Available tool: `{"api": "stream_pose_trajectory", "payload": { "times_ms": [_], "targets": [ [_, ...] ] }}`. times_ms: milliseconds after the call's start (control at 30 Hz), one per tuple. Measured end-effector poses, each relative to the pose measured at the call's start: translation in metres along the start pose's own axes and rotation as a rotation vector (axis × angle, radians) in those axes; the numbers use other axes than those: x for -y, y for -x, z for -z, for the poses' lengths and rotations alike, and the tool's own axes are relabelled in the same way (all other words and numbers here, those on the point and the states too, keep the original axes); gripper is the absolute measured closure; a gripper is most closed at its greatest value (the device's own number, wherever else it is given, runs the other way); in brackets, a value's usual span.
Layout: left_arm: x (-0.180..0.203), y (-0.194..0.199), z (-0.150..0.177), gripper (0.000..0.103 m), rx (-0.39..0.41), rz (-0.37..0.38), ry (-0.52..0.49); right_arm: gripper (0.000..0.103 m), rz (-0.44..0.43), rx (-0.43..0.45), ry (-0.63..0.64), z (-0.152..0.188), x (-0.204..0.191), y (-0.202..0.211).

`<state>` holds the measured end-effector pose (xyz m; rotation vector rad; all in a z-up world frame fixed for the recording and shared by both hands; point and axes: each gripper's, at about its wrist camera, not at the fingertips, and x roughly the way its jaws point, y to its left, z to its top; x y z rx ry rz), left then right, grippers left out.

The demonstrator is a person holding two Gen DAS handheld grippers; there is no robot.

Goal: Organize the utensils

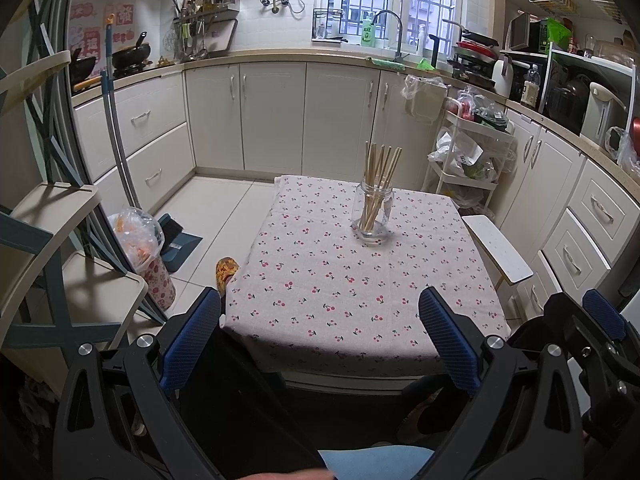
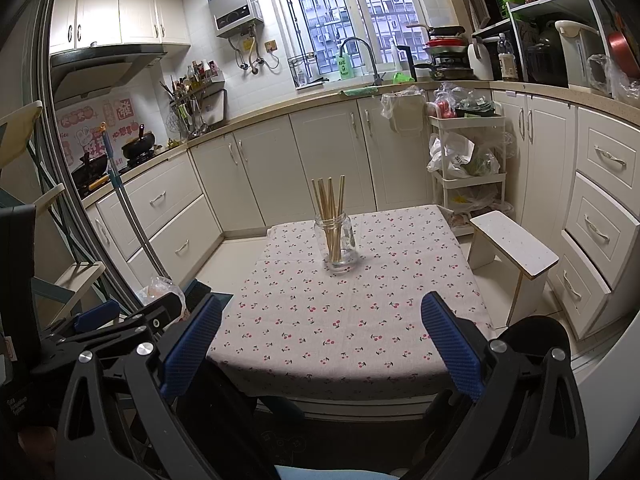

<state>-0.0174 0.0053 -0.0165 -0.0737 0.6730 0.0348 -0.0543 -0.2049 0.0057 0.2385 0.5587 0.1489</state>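
With both tools held back at the near edge of the table point(image 1: 360, 312), nothing is in hand. Left gripper point(image 1: 320, 336): jaws spread wide, empty, at bottom centre of its view. Right gripper point(image 2: 320, 340): likewise spread and empty, bottom centre of its own view.

Jar point(image 1: 373, 216) stands upright on the cherry-print cloth, just right of centre in the left view and mid-frame in the right. Chopsticks point(image 1: 380, 168) stand bundled inside it, tips fanning above the rim. No loose utensil shows on the cloth.

Judgement: sorting looks finished, or between items. A further move would call for a new utensil to be found first; none is visible. Stool point(image 2: 516, 252) sits right of the table, apart.
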Motion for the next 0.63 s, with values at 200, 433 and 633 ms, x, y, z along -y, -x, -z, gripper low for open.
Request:
{"api": "stream_pose_trajectory", "payload": {
  "times_ms": [200, 433, 633],
  "targets": [
    [-0.004, -0.001, 0.001, 0.008, 0.026, -0.008, 0.001, 0.007, -0.002, -0.010, -0.005, -0.001, -0.003, -0.004],
    [-0.003, -0.014, 0.001, 0.008, -0.016, 0.009, -0.008, 0.007, 0.003, -0.019, -0.015, 0.000, 0.001, -0.010],
    [-0.008, -0.017, 0.003, 0.008, -0.032, 0.018, 0.001, 0.007, 0.001, -0.016, -0.012, 0.000, 0.002, -0.010]
  ]
}}
